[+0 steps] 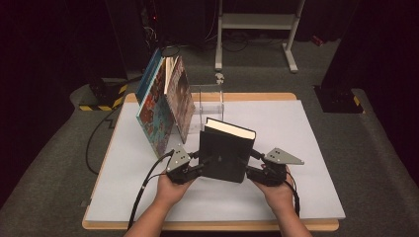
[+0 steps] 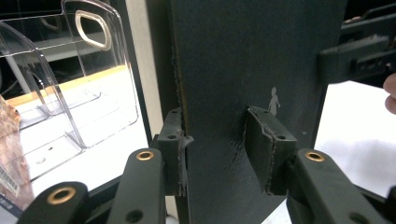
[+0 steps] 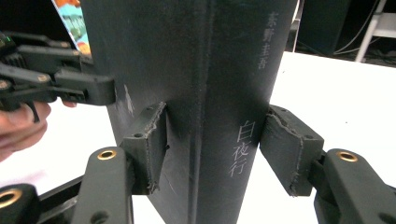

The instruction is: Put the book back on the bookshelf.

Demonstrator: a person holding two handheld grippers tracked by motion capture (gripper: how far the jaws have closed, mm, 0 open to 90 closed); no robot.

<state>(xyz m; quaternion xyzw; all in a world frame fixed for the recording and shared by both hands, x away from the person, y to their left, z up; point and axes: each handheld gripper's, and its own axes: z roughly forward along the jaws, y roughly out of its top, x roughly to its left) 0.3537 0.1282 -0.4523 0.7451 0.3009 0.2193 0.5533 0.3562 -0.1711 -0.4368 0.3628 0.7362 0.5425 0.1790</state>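
I hold a black book [image 1: 227, 152] upright near the middle of the white table [image 1: 306, 148], between my two grippers. My left gripper [image 1: 197, 165] grips its left edge: in the left gripper view one pad [image 2: 173, 149] sits on the edge by the pages and the other presses flat on the cover, so that grip is firm. My right gripper [image 1: 249, 165] has the spine side between its jaws. In the right gripper view the left pad [image 3: 149, 140] lies against the cover, while the right pad [image 3: 289, 149] seems to stand just off the spine, though I cannot be sure from this angle.

To the far left, two colourful books [image 1: 163, 101] lean against each other, with a clear plastic stand [image 1: 210, 101] just right of them, behind the black book.
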